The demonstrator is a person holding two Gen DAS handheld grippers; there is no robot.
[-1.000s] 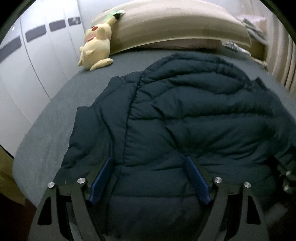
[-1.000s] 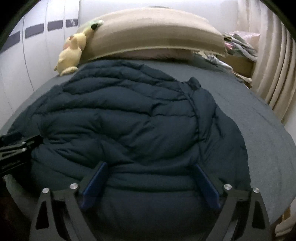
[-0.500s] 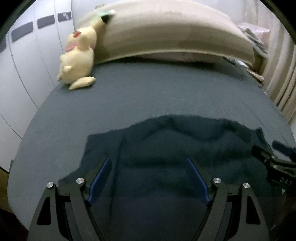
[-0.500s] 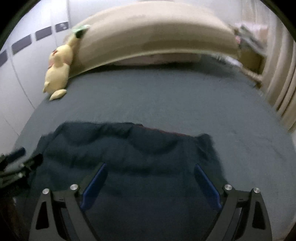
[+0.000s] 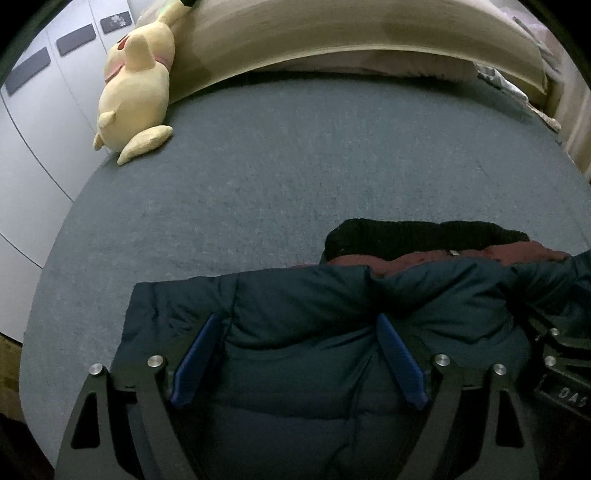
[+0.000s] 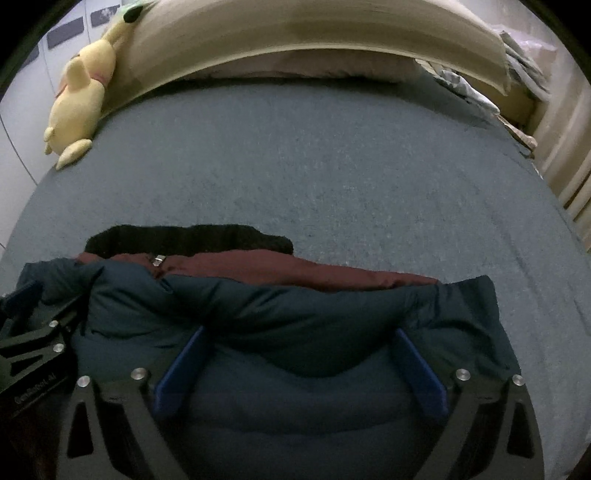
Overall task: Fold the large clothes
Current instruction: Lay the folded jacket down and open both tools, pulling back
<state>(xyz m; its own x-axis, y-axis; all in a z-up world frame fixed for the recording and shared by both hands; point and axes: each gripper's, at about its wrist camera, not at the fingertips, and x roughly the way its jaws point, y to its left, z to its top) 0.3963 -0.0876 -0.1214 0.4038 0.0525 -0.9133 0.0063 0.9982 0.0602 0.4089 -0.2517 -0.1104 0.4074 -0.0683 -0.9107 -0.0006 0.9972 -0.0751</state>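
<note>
While both tongs gape, left tongs [image 5: 297, 354], right tongs [image 6: 299, 365], navy jacket [image 6: 295, 317] folded, grey bed [image 6: 332, 177]

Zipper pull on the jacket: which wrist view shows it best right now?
The right wrist view: the zipper pull shows as a clear metal tab against the maroon lining. In the left wrist view the zipper pull is only a tiny glint.

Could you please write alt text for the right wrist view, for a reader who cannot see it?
The right tongs, jaws spread wide, straddle a bunched navy puffer jacket whose maroon lining and black collar show along its far edge. Beyond lies a grey bed, with a yellow plush toy against the beige headboard.
</note>
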